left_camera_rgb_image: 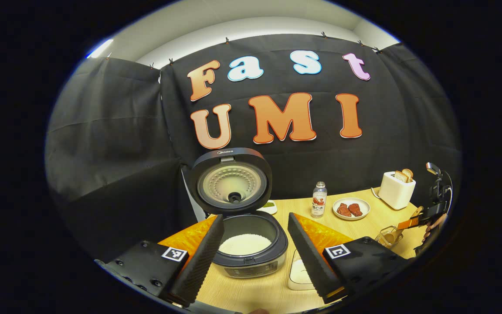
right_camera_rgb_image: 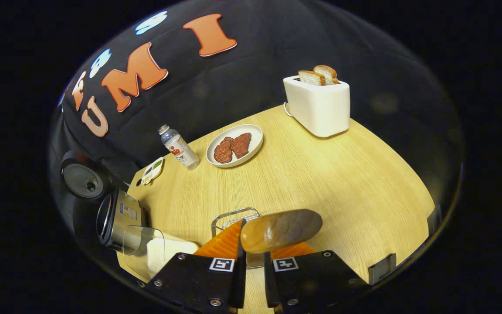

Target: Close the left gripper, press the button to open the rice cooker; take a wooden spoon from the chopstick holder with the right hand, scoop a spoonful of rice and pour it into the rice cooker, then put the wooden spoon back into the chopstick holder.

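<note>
Two grippers work around the rice cooker [left_camera_rgb_image: 247,244], which stands on the wooden counter [left_camera_rgb_image: 364,226] with its lid [left_camera_rgb_image: 232,181] swung up and open; white rice lies in the inner pot. In the left gripper view, the left gripper [left_camera_rgb_image: 254,253] hovers in front of the cooker with its fingers spread wide, one to each side of the pot, grasping nothing. Just beside the cooker, toward the front, sits a clear container of rice [left_camera_rgb_image: 298,272]. Behind the cooker stand a small bottle [left_camera_rgb_image: 319,199] and, farther from it, a plate with two pieces of meat [left_camera_rgb_image: 351,208], then a white toaster [left_camera_rgb_image: 397,188] holding bread slices.

In the right gripper view, the right gripper [right_camera_rgb_image: 252,257] has its fingers clenched close together on the wooden spoon [right_camera_rgb_image: 280,230], whose rounded bowl sticks out sideways above the fingertips. The metal chopstick holder [right_camera_rgb_image: 233,218] sits directly beneath and just beyond the spoon, well apart from the cooker [right_camera_rgb_image: 118,220], which appears at the counter's far edge with the rice container [right_camera_rgb_image: 155,250] beside it. The left gripper view also shows the right gripper [left_camera_rgb_image: 423,217] far from the cooker, above the holder [left_camera_rgb_image: 389,237].
</note>
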A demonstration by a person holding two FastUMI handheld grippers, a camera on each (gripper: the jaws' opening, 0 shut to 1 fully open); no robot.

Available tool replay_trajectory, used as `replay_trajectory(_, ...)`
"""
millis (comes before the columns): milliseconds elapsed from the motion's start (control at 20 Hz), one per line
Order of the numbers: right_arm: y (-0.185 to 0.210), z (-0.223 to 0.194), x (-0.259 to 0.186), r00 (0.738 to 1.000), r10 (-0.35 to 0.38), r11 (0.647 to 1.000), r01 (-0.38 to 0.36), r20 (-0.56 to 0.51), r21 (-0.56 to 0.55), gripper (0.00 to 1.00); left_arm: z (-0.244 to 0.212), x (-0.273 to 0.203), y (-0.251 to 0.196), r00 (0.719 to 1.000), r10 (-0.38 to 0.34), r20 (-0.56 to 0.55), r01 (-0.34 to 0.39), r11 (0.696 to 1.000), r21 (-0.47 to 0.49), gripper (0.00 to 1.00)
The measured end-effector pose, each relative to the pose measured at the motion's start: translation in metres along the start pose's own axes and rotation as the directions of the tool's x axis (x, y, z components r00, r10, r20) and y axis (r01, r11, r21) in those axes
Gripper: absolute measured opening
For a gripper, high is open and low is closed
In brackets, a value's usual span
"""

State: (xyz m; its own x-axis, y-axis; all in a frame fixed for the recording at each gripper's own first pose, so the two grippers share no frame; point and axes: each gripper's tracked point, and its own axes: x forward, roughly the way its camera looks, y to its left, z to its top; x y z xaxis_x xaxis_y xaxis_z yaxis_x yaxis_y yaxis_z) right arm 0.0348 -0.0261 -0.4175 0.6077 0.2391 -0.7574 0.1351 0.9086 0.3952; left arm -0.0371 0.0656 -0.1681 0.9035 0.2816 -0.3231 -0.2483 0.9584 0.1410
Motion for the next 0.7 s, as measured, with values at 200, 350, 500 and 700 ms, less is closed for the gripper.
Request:
replay_trajectory(200,-0.013,0.003,-0.012,0.998,-0.061,0.998,0.061,-0.003,-0.036,0.33,0.016,0.021,0.003,1.0,-0.003,0.008,0.003,0.999,-0.043,0.92)
replay_trajectory(350,-0.017,0.016,-0.025,0.994,-0.106,0.99,0.108,0.029,-0.091,0.5,0.032,0.037,0.017,1.0,0.017,0.009,-0.017,0.996,-0.084,0.92)
replay_trajectory(500,-0.013,0.038,-0.045,0.989,-0.121,0.984,0.131,0.086,-0.118,0.71,0.062,0.058,0.03,0.998,0.037,0.042,-0.032,0.992,-0.124,0.92)
replay_trajectory(700,-0.01,0.075,-0.073,0.974,-0.136,0.979,0.16,0.181,-0.129,0.86,0.109,0.076,0.055,0.992,0.072,0.106,-0.056,0.988,-0.142,1.0)
